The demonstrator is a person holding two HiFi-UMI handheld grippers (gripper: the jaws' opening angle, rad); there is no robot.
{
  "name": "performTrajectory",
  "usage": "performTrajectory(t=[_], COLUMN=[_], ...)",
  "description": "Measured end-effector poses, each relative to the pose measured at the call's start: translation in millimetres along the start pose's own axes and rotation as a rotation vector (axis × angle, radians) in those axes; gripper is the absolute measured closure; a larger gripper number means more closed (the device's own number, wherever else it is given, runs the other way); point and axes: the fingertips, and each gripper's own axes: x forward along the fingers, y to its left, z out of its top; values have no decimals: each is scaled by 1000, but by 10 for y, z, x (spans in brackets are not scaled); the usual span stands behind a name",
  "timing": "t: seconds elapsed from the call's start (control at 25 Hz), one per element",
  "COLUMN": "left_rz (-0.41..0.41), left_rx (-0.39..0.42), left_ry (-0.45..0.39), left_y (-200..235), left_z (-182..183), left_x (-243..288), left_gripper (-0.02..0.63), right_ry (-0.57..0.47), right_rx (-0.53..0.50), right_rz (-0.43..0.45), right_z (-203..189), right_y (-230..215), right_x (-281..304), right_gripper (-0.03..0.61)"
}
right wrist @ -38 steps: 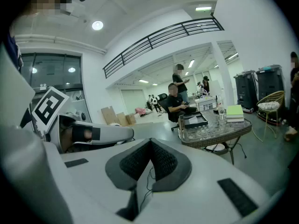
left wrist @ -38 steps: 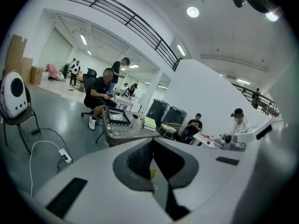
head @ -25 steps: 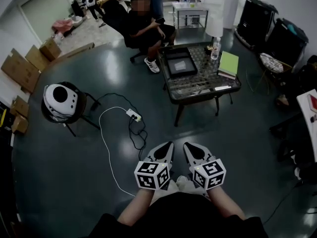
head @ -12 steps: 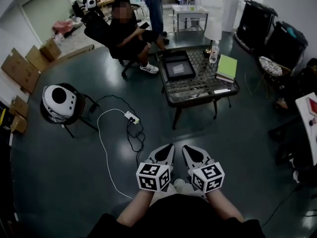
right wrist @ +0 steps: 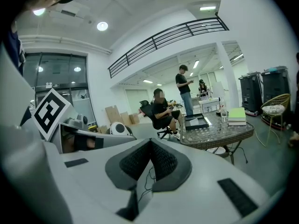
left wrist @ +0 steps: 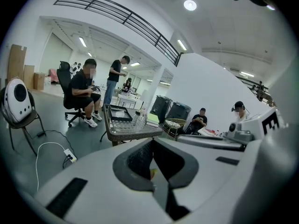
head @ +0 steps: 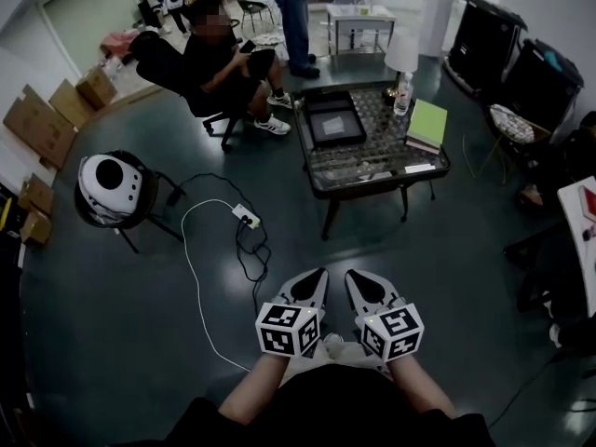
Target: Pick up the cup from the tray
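On the glass-topped table, toward its far left corner, a black tray with a pale grey inside is seen. The cup cannot be made out with certainty at this range; it may be the small clear vessel on the table's far edge beside the green book. Well short of the table, the left gripper and the right gripper are held side by side, each with jaws closed together and nothing between them. Left of the table a person is seated on an office chair; further left a white rounded device is perched on a black stand. Between table and grippers a white power strip and cables are laid on the floor.
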Motion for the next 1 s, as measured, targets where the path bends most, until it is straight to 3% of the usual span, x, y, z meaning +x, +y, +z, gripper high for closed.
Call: performTrajectory(t=[0.56,1.0], left_rz=[41,16], left_rx=[-22,-25], left_ry=[16,31], left_y=[154,520], left_z=[59,379], left_x=[269,914], left_gripper=[604,603], right_ry=[23,43], right_rx=[10,40], right_rz=[17,-25], right_z=[43,216], right_y=[-234,-737], right_x=[207,749], right_gripper=[568,568])
